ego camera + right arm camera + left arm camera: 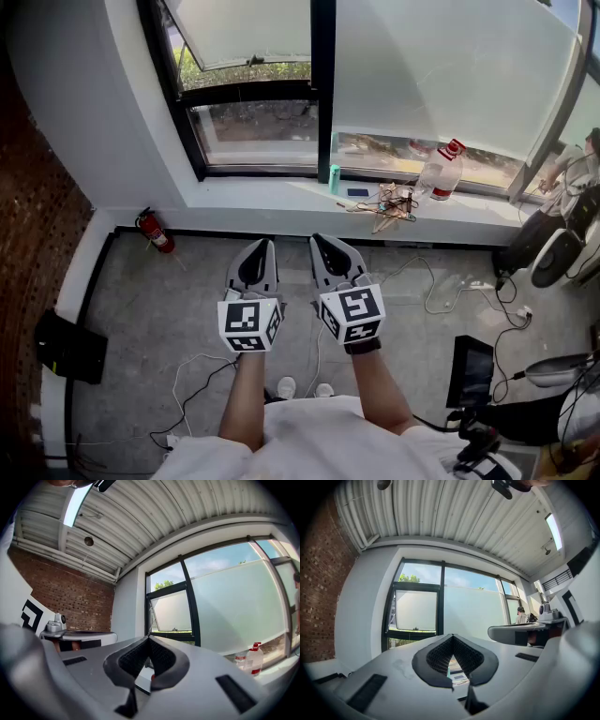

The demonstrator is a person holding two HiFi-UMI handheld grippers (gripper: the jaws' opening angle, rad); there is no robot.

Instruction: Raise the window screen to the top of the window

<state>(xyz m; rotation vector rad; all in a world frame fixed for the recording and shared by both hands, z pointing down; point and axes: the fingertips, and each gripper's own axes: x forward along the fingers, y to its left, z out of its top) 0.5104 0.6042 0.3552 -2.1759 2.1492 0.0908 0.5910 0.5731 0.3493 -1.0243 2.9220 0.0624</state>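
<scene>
The window screen (450, 66) is a wide frosted sheet over the right pane; its lower edge hangs a little above the sill (281, 195). It also shows in the left gripper view (471, 613) and the right gripper view (239, 606). A black mullion (323, 84) separates it from a smaller tilted-open pane (244, 28). My left gripper (260, 246) and right gripper (330, 242) hover side by side over the floor, well short of the window. Both point toward it. The left gripper (451, 637) and the right gripper (148, 638) each have their jaws shut, with nothing between them.
Two bottles (448, 169), a small green container (334, 178) and a tangle of wires (389, 202) lie on the sill. A red fire extinguisher (155, 232) leans in the left corner. Cables (441, 291) cross the floor; equipment (553, 253) crowds the right. A brick wall (37, 225) bounds the left.
</scene>
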